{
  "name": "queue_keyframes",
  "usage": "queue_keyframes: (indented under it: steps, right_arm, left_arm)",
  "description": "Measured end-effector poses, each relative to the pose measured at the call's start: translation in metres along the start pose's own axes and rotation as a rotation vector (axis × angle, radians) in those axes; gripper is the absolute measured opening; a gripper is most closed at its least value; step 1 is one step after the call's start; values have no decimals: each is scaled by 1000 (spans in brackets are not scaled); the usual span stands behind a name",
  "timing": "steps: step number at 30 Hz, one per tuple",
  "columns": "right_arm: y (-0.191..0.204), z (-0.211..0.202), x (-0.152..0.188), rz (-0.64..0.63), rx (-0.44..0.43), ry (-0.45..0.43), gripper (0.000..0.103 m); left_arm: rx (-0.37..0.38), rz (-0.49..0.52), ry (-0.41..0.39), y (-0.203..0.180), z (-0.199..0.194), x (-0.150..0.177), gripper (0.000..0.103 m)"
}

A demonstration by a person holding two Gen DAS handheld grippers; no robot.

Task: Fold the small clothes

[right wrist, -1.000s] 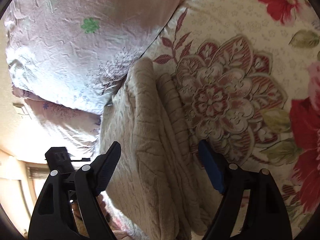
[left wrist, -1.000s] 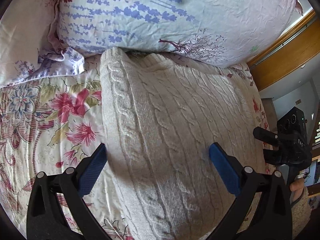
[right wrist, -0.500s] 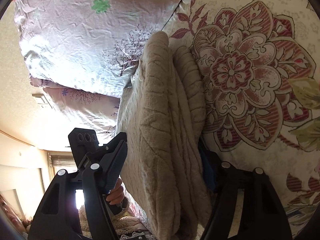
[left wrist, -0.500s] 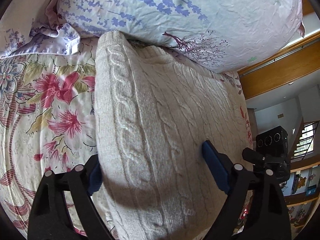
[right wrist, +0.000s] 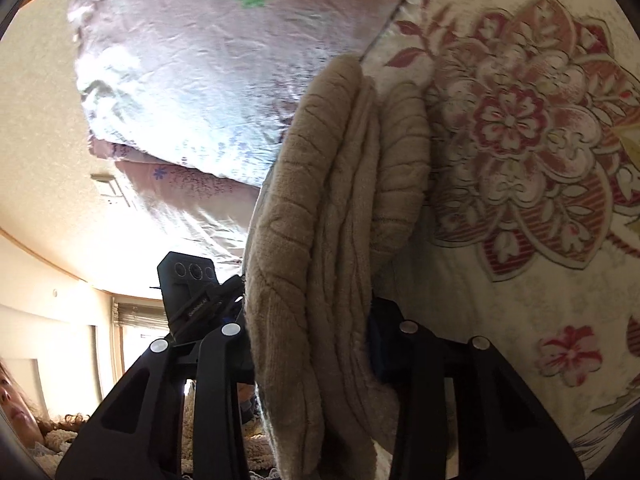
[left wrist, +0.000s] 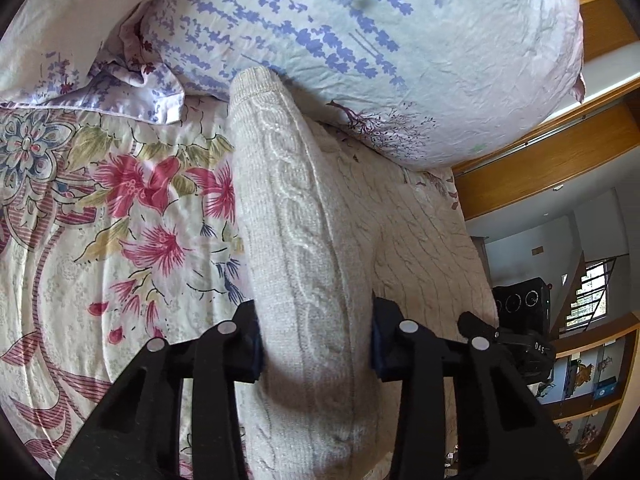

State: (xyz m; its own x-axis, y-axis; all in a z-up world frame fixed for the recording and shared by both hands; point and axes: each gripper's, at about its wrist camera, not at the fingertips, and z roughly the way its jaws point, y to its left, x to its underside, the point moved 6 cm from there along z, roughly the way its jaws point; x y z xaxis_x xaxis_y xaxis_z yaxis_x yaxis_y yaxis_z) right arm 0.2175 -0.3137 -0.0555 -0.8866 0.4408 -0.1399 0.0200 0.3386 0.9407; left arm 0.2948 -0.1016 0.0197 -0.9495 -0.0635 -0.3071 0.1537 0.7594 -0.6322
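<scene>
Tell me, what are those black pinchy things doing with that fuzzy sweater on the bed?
A person is folding a cream cable-knit sweater on a flowery bedspread. The left hand-held gripper is shut on one bunched-up edge of it, and the right hand-held gripper is shut on the opposite edge, where several layers are pinched together. The far end of the sweater lies up against a pillow. The fold is not finished yet.

Lavender-print pillow (left wrist: 360, 40) on floral bedsheet (left wrist: 100, 220); wooden shelves (left wrist: 600, 380) beyond.
</scene>
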Motion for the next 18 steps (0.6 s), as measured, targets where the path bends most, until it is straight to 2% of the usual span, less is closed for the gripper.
queue_keyframes:
  steps: [5,11,15,18]
  right_arm:
    - [27,33,15,-38,-59,35,37]
    - [61,89,39,-108,-111,122,37]
    - [72,127,55,-183,-69,186,37]
    - [58,157,70,-177,24,242,37]
  left_arm:
    - [-13,25,-63,12,-50,0,37]
    - [-81,49,-149,46,-125,11,37]
    - [-128,39,-167,79,-158,23,38]
    - [-183,-13,-125,112,-158,32,38]
